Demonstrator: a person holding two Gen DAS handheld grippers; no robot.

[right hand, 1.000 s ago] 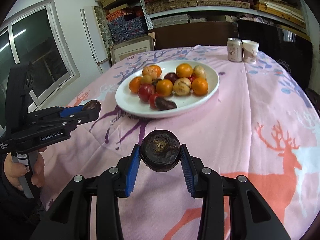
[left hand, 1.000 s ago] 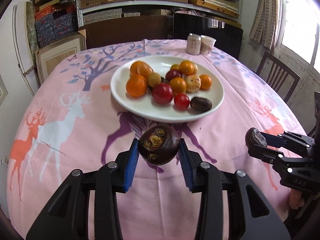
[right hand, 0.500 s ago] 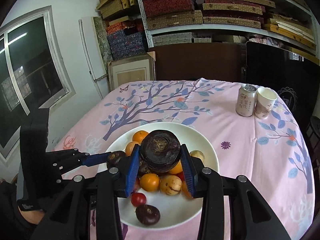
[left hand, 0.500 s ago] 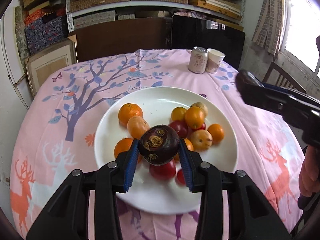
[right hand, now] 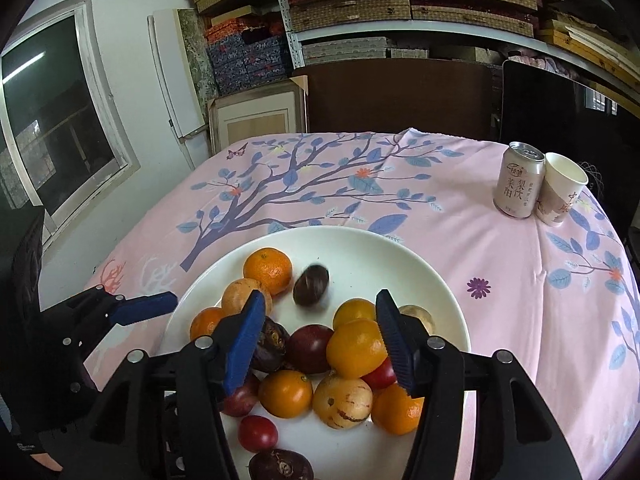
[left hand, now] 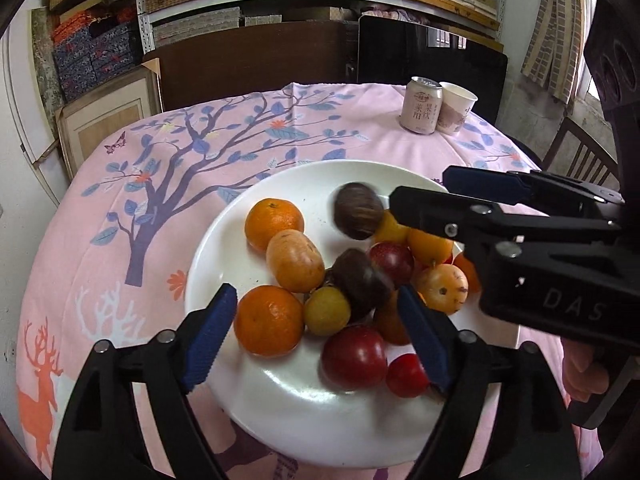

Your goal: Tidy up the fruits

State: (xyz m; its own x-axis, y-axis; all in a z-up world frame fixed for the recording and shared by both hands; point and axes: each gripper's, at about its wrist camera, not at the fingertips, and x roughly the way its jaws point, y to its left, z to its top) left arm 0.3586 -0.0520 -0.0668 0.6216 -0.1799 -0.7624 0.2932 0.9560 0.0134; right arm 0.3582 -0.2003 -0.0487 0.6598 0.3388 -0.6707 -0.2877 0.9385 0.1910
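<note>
Opening over the plate (left hand: 224,248), the left gripper (left hand: 316,330) and right gripper (right hand: 318,338) are seen with nothing clamped. A person's hand (left hand: 586,368) is shown only by the left view. The bench (right hand: 500,264) is draped in pink cloth beneath packed shelves (right hand: 400,4).

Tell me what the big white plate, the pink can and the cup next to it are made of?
The plate looks like glazed ceramic: smooth, white, with shiny light spots on it. The can looks like metal: silvery rim on top, with a printed pink label. The cup looks like paper: thin rolled rim, dull printed side. I cannot be sure from looks alone.
</note>
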